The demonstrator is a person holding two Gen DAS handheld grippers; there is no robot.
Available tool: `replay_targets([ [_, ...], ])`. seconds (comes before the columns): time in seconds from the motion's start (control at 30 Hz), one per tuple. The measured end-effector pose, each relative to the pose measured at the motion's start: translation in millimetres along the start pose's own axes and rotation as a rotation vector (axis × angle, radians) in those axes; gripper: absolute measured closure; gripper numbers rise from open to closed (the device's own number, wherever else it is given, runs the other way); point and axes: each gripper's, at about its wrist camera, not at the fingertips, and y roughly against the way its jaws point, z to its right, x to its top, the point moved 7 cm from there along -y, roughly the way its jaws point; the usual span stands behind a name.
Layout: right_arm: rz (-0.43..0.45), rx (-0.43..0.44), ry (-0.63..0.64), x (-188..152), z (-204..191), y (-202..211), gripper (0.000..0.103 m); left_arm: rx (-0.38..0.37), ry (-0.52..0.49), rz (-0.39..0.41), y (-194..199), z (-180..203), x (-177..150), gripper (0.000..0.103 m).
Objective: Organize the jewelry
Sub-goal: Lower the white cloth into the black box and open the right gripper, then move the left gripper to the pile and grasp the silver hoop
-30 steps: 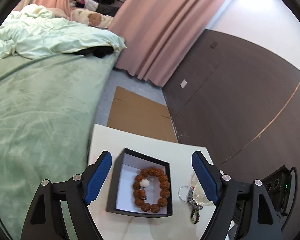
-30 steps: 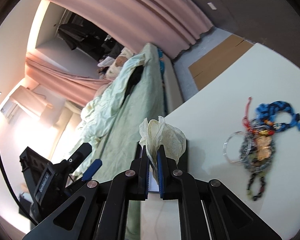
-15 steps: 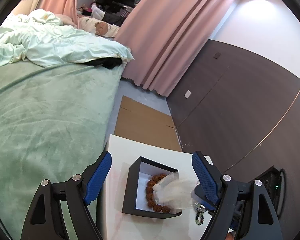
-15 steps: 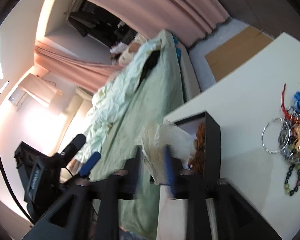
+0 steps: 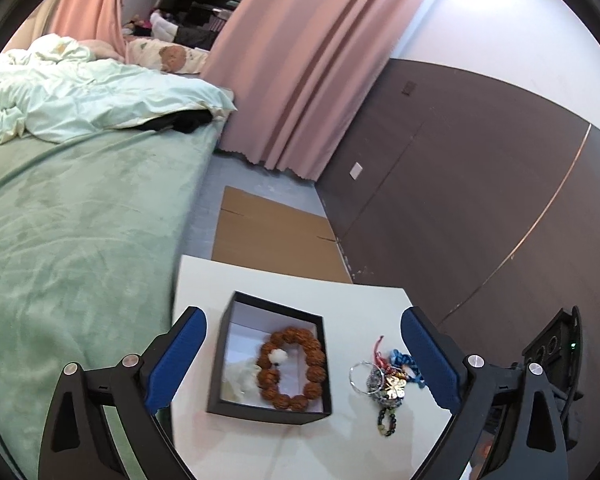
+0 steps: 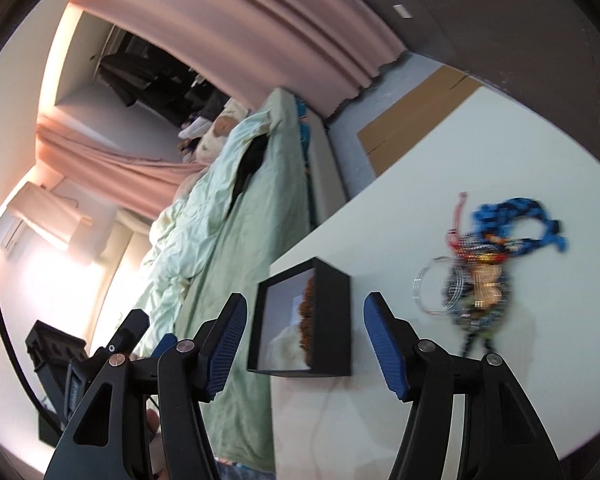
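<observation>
A green-covered bed [image 5: 72, 240] runs along the left side of the white table [image 5: 284, 444], its blanket reaching right up to that edge. Pink curtains [image 5: 300, 72] hang beyond the far edge, and flat cardboard [image 5: 272, 236] lies on the floor there, against a dark wall panel [image 5: 460, 208].

The table's near part is bare in front of both tools. A black box [image 5: 269, 411] with a white lining sits close to the left edge, open on top. Inside it, toward its right wall, lies a brown bead bracelet [image 5: 294, 364] with one white bead, and a pale crumpled wrap [image 5: 240, 376] lies in the box's near-left corner. Bare tabletop separates the box from a tangled jewelry pile [image 5: 386, 380], holding a silver ring, a blue cord and dark beads, near the right edge.

The left gripper [image 5: 302, 364] has its jaws spread wide, empty, framing box and pile. The right gripper [image 6: 305, 344] is likewise spread and holds nothing, facing the box's side.

No readable writing shows anywhere.
</observation>
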Motion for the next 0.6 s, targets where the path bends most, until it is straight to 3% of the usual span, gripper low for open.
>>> replay_targets([
  [0.4,0.036,-0.097,-0.093,10.9,47.8,44.6,0.041,-0.065,-0.146,-0.065,-25.1,63.5,-36.0,0.006],
  [0.6,0.040,-0.124,-0.130,14.4,66.7,56.2,0.041,-0.100,-0.208,-0.104,-38.9,90.1,-53.3,0.019],
])
